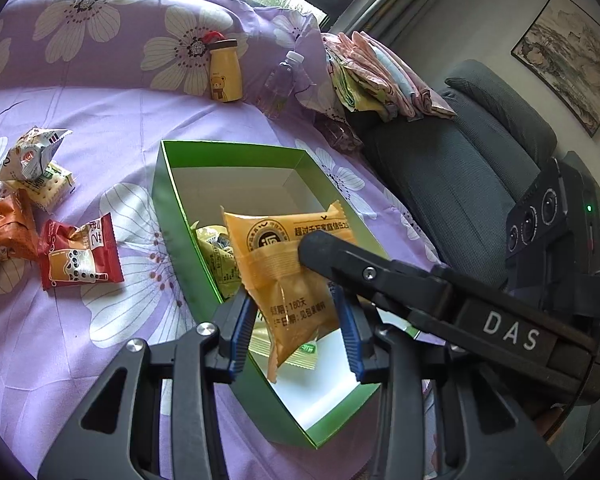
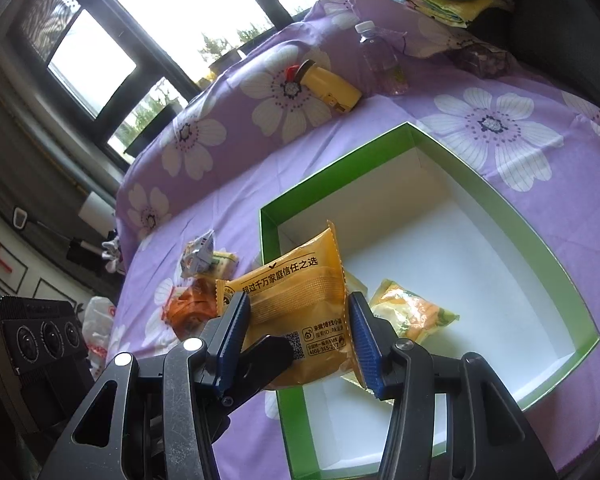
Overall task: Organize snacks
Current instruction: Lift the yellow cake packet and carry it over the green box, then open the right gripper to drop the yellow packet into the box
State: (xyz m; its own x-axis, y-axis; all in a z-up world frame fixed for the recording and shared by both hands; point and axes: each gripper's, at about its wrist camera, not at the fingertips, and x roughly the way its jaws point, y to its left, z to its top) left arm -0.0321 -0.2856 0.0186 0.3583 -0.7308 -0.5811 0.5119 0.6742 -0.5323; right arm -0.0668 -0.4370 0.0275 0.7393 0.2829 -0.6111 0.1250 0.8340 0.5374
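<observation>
An orange snack packet (image 1: pixel 284 276) (image 2: pixel 300 304) hangs over the near-left corner of the open green box (image 1: pixel 168 208) (image 2: pixel 500 184). My left gripper (image 1: pixel 296 330) is shut on its lower part, the blue pads pressing on both sides. My right gripper (image 2: pixel 300 332) is shut on the same packet. In the left wrist view its black finger (image 1: pixel 320 252) lies across the packet's upper half. Inside the box lies a yellow-green packet (image 1: pixel 216 256) (image 2: pixel 412 312), and another pale one is partly hidden under the orange packet.
Loose snacks lie on the purple floral sheet left of the box: a red packet (image 1: pixel 80 256), an orange one (image 1: pixel 4 232) and a silver one (image 1: pixel 32 152) on a cracker pack. A yellow bottle (image 1: pixel 225 70) and a clear bottle (image 1: pixel 280 84) lean against the pillow. A grey chair (image 1: pixel 460 168) stands to the right.
</observation>
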